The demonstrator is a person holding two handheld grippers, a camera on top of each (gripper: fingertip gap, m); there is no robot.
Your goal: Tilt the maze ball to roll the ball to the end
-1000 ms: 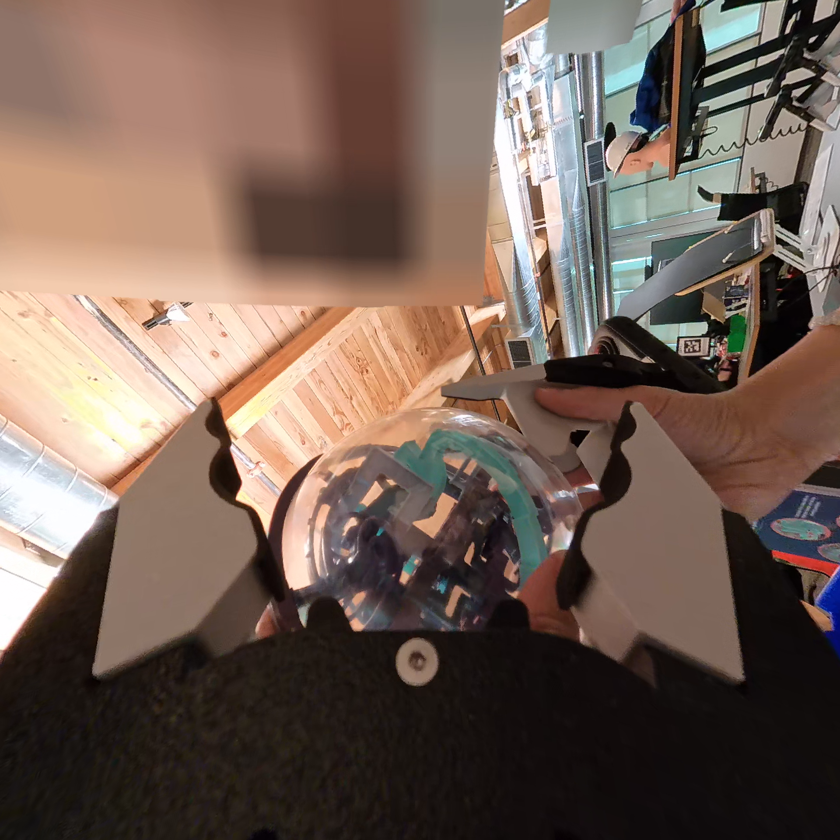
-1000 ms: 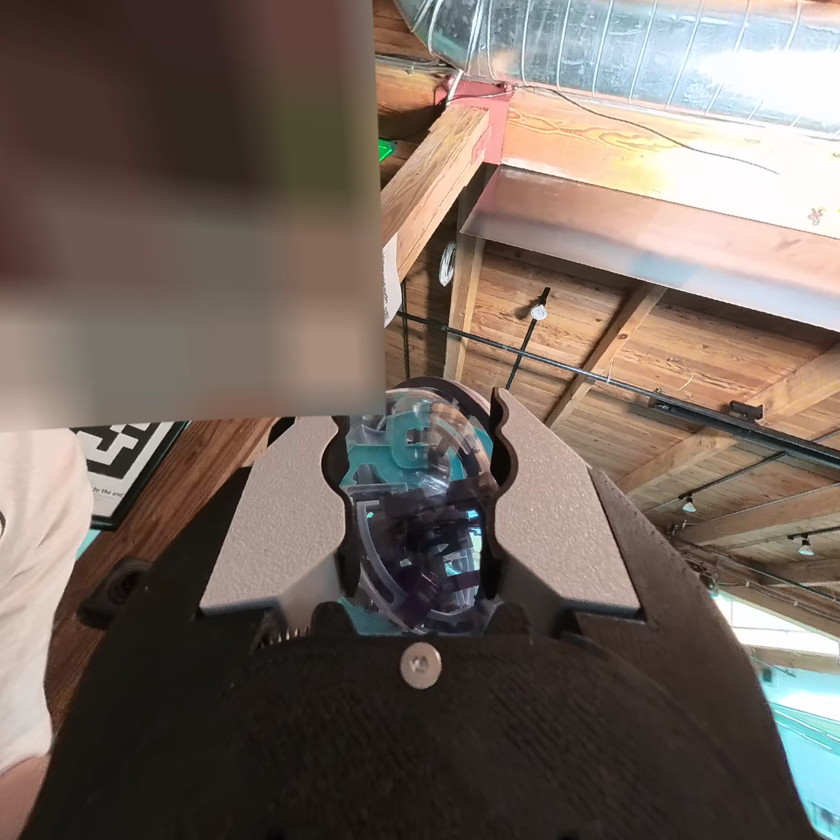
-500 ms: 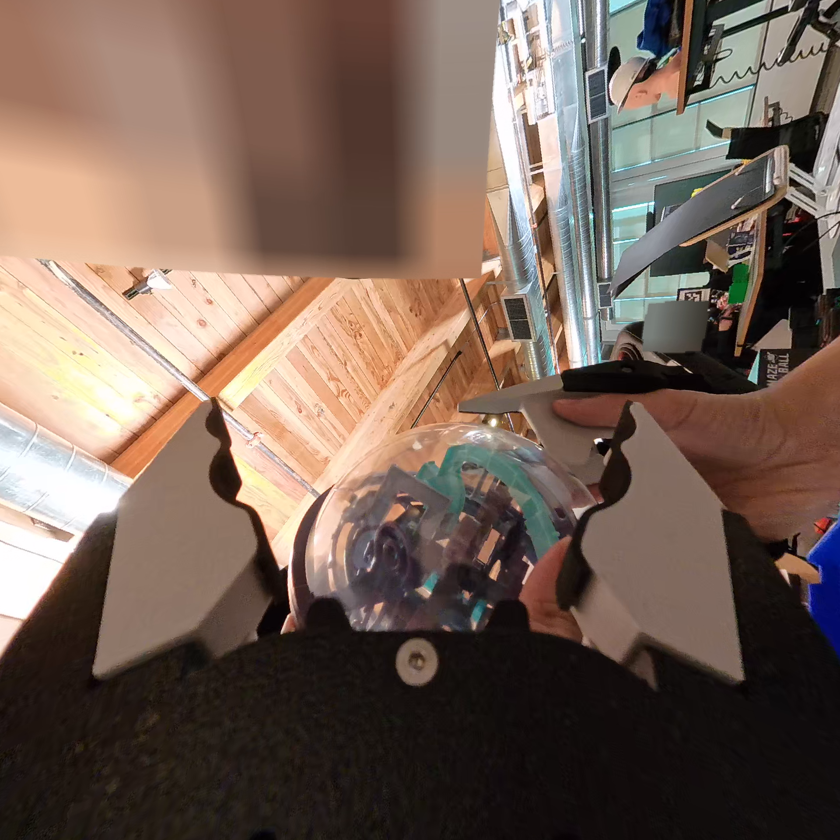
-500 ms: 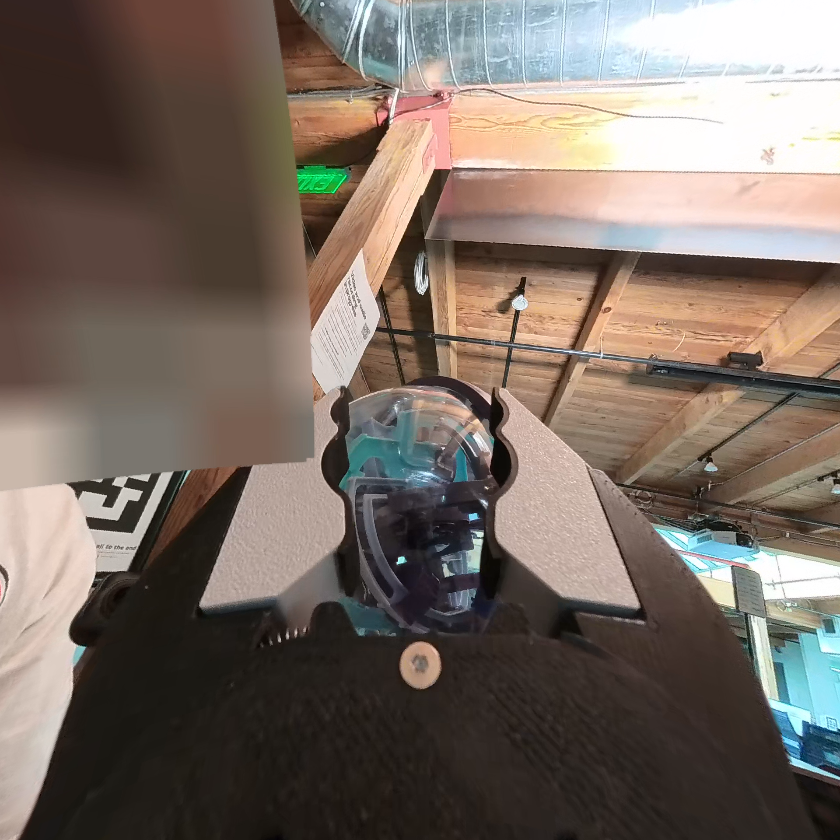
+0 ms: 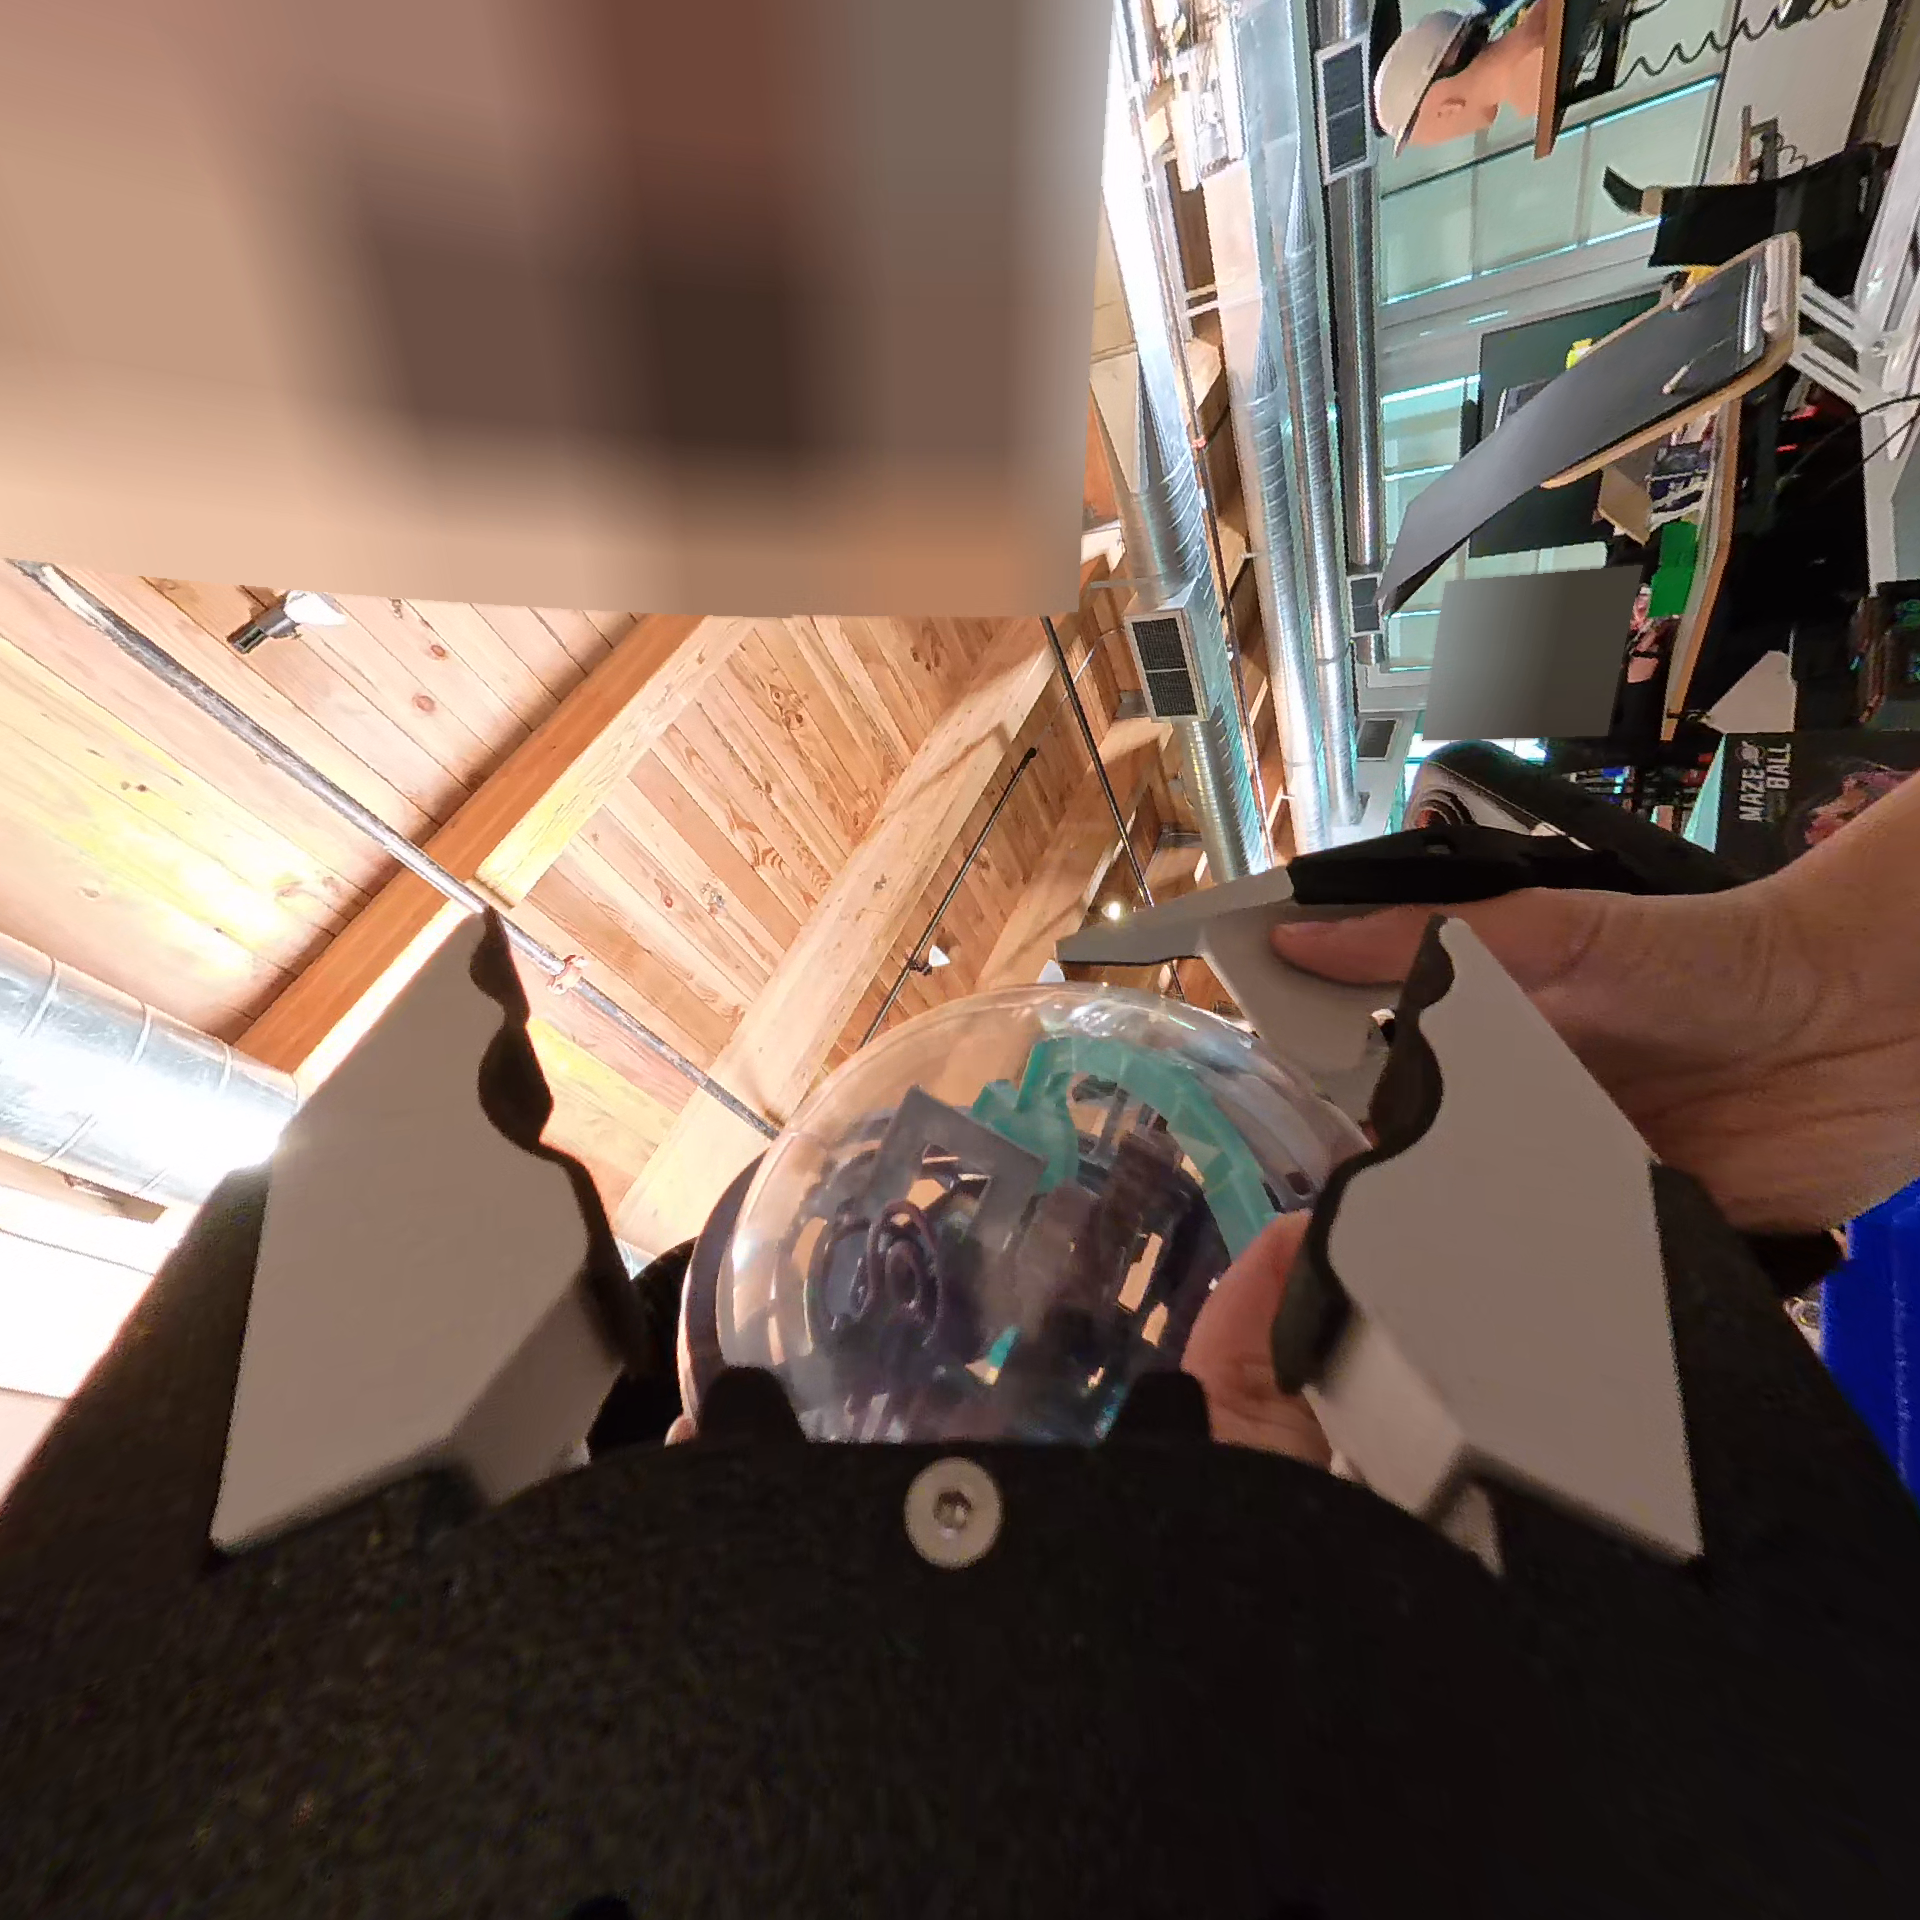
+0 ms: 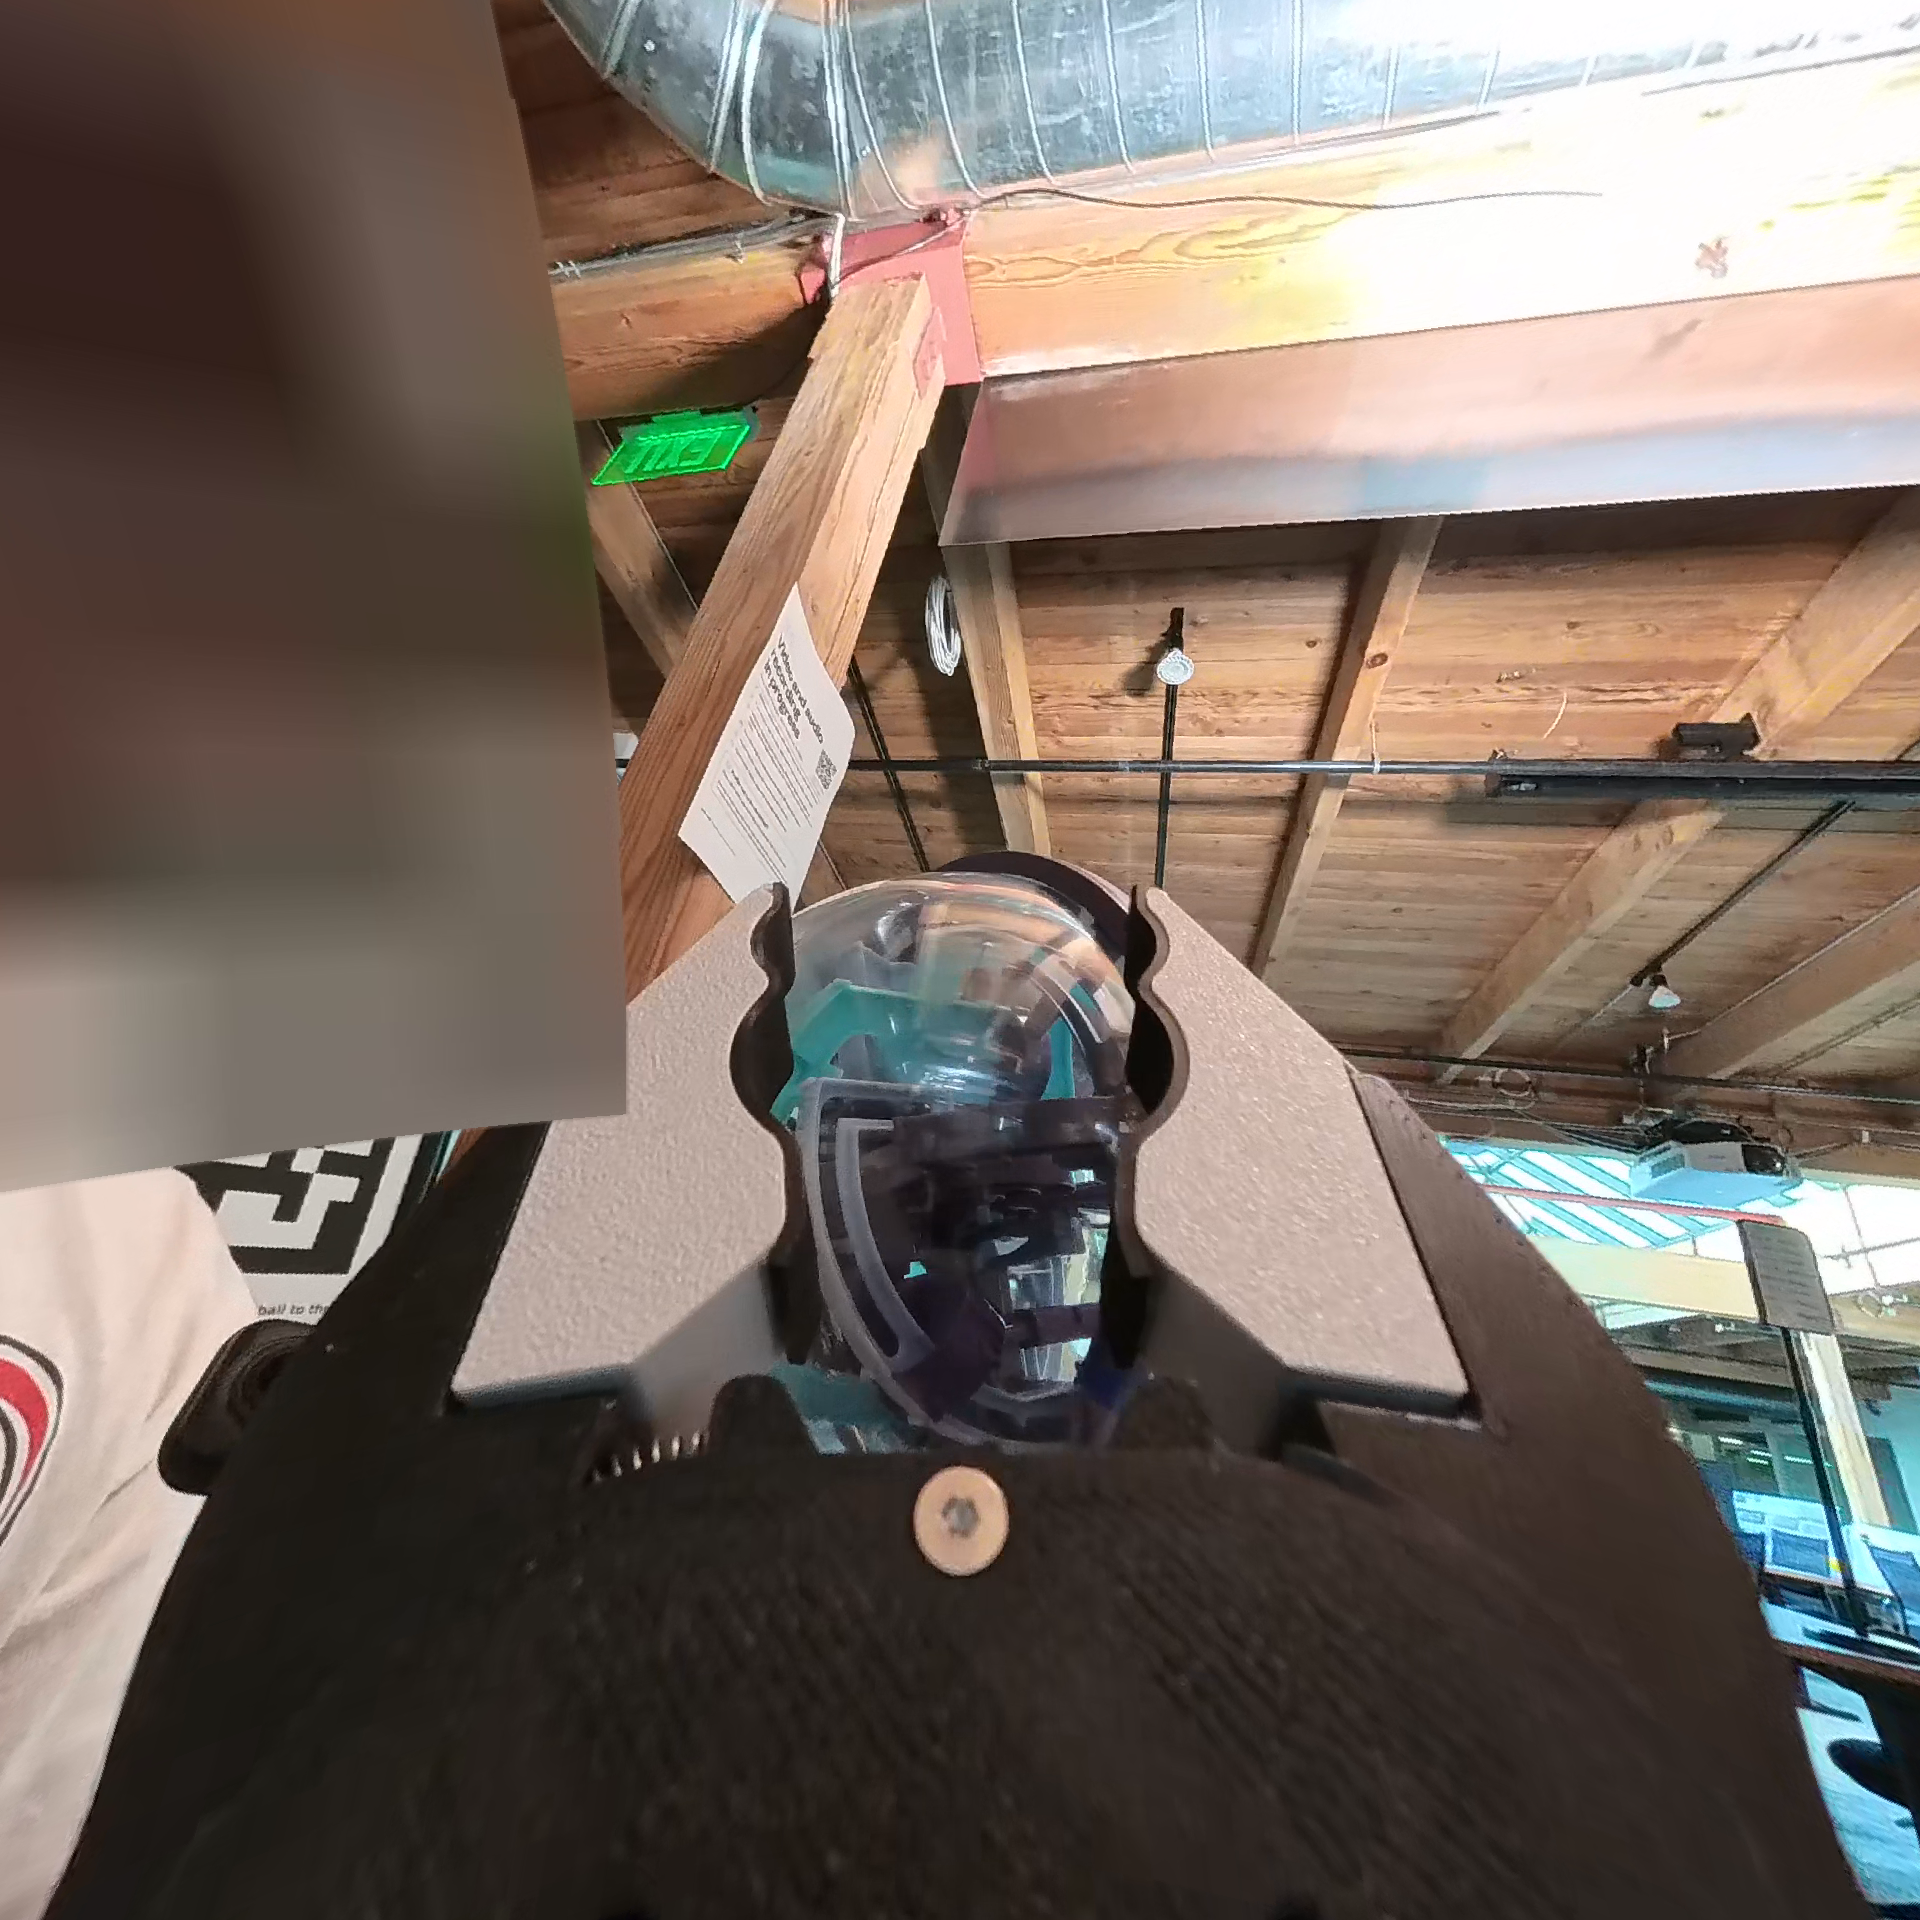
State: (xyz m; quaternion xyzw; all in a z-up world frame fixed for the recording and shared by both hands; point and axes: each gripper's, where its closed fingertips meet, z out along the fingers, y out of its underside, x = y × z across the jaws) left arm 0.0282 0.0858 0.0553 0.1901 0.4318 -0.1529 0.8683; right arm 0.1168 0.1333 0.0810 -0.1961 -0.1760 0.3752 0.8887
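my right gripper (image 6: 956,935) was clamped on the clear maze ball (image 6: 945,1122), both dark pads pressed against its sides, the sphere held up toward the wooden ceiling (image 6: 1455,665). my left gripper (image 5: 956,966) stood wide open around the same ball, its left finger (image 5: 416,1195) well clear of the shell; the right pad sat close by my hand (image 5: 1714,1039), contact unclear.

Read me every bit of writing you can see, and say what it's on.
I won't copy writing; these things bear it:
Green lit sign, overhead: large letters.
White paper sheet on the wooden beam: mostly too small.
Dark box, right edge of the left wrist view: large letters.
Black-and-white poster: cut off.
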